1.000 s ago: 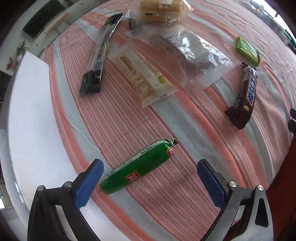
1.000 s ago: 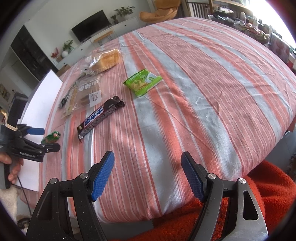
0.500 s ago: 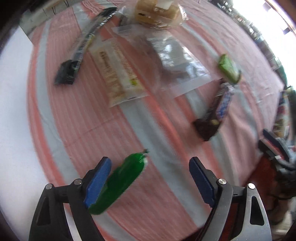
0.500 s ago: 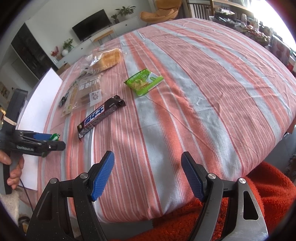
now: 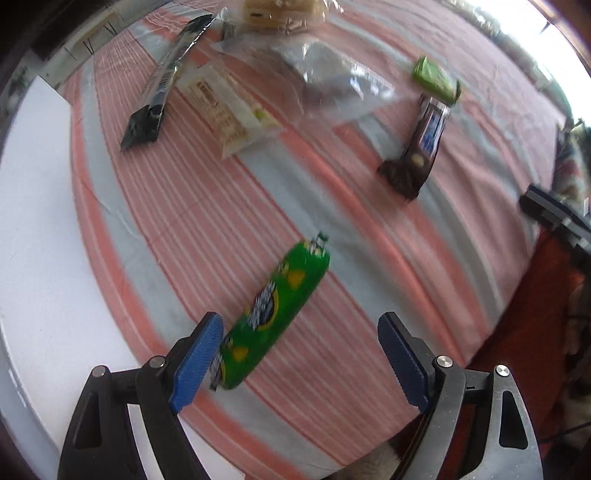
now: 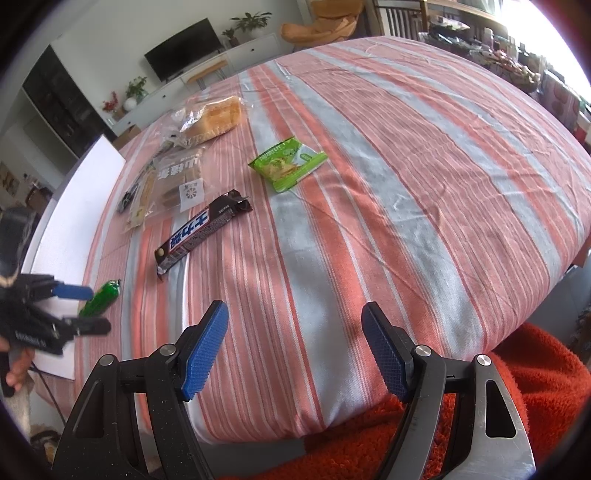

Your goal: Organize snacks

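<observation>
The left gripper [image 5: 299, 354] is open over the near left part of the desk [image 6: 406, 184], which wears a red and grey striped cloth. A green sausage [image 5: 275, 314] lies on the cloth between its blue pads, close against the left pad [image 5: 197, 356] and well apart from the right one. The sausage's long axis runs from near left to far right, with its clipped tip at the far right end and its near end beside the left pad. Whether the pad touches it cannot be told through the blur.

Farther on, a dark candy bar [image 5: 419, 147] lies to the right, its long axis running mostly near to far. Beyond it sits a green packet [image 5: 437, 79]. A clear bag [image 5: 332, 77] lies in the far middle, a pale wrapped cake [image 5: 231, 110] just left of it, and a long black packet [image 5: 162, 81] farther left, both stretching near to far. A bagged loaf [image 5: 280, 11] sits at the far edge. A white sheet [image 5: 33, 221] covers the left side.

The right gripper [image 6: 293, 347] is open too, holding nothing, above the near edge of the desk, well right of the sausage [image 6: 100, 298]. In its view the candy bar [image 6: 201, 232] points from near left to far right.
</observation>
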Motion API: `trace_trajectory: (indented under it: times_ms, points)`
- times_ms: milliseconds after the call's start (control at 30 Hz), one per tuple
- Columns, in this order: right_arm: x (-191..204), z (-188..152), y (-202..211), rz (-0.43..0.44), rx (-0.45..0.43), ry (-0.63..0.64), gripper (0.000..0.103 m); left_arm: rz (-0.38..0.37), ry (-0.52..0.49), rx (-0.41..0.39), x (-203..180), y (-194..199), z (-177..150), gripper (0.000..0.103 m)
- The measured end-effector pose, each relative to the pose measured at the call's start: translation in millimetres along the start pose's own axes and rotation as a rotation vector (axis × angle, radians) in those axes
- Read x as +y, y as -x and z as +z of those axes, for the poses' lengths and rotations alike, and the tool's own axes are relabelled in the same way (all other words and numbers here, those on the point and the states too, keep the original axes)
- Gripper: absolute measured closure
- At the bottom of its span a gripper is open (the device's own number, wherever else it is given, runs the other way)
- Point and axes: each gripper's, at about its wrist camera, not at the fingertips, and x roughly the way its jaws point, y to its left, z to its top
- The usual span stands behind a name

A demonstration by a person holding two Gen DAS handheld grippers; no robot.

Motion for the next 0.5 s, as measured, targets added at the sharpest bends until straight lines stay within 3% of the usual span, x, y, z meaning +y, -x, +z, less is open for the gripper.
trace_trajectory:
  times_ms: [100,167,267,500]
  points:
    - [0,-1,2,0.0,-0.009,0.001,0.025,0.061,0.035,-0.018,-5,-3,-7,0.029]
    - [0,-1,4,0.0,-0.013,0.0,0.025,0.003,0.09,-0.042,-6,-5,-10,0.046]
    - [0,-2,4,-0.001,-0.01,0.0,0.025,0.017,0.146,-0.105,0,0,-15,0.08]
    - [2,-2,4,-0.012,-0.011,0.007,0.025,-0.087,0.381,-0.223,24,1,-10,0.081]
